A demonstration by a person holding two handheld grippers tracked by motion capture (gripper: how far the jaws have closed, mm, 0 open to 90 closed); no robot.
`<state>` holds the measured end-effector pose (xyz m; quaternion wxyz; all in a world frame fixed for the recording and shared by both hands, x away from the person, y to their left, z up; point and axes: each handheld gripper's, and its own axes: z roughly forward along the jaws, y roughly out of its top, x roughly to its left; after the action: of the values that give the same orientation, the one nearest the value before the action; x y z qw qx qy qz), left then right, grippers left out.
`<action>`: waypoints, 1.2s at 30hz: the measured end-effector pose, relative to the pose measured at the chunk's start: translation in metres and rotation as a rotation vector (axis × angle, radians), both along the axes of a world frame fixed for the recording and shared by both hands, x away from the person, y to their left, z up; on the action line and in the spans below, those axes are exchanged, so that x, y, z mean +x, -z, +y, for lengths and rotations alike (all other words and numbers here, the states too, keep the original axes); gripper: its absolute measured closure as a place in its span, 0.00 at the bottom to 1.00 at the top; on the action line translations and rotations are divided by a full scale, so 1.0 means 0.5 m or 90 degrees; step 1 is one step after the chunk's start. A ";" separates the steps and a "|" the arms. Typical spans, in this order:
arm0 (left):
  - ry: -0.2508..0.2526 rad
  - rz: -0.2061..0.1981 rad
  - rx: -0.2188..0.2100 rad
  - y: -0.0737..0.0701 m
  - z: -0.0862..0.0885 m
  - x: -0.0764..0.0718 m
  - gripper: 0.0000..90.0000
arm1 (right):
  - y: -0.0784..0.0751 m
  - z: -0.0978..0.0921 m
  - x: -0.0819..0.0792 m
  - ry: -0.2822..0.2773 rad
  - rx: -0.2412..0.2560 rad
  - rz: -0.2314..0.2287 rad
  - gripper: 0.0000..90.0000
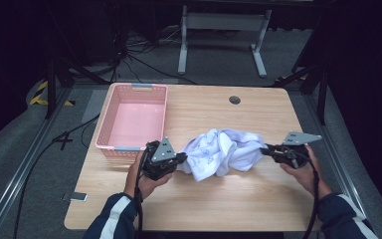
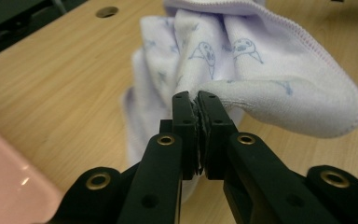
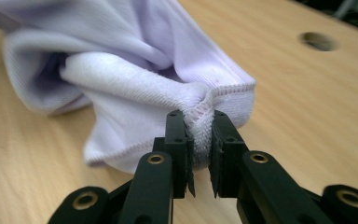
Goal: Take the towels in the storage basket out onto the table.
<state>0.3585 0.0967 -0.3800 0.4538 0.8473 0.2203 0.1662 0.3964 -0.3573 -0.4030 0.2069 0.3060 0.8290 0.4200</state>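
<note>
Pink basket (image 1: 132, 119) sits just behind our L gripper (image 1: 183, 158), empty; towel (image 1: 221, 152) bunched mid-table btwn grippers, L & R gripper (image 1: 264, 149) each clamped on a towel edge

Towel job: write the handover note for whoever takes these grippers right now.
Left gripper: shut on the towel, pinching a fold at its left end.
Right gripper: shut on the towel, pinching a stitched hem at its right end.
Towel: bunched on the wooden table, between the two grippers, right of the pink basket.
Basket: nothing in it.
Done: both ends gripped.
Left, probably: spread or fold the towel; it may then go into the basket.
</note>
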 end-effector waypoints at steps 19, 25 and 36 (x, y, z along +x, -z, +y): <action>-0.046 0.059 0.002 0.042 0.075 -0.033 0.54 | -0.012 -0.112 -0.023 0.107 -0.023 -0.017 0.52; 0.023 0.095 0.055 0.081 -0.006 -0.057 0.37 | -0.021 -0.108 -0.027 0.077 0.003 -0.020 0.42; -0.018 0.104 0.158 0.155 -0.064 -0.020 0.49 | 0.015 -0.094 0.007 0.072 0.035 0.033 0.73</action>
<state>0.3487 0.0645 -0.4576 0.3237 0.9043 0.2464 0.1293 0.3999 -0.4045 -0.4103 0.2007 0.3688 0.8035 0.4220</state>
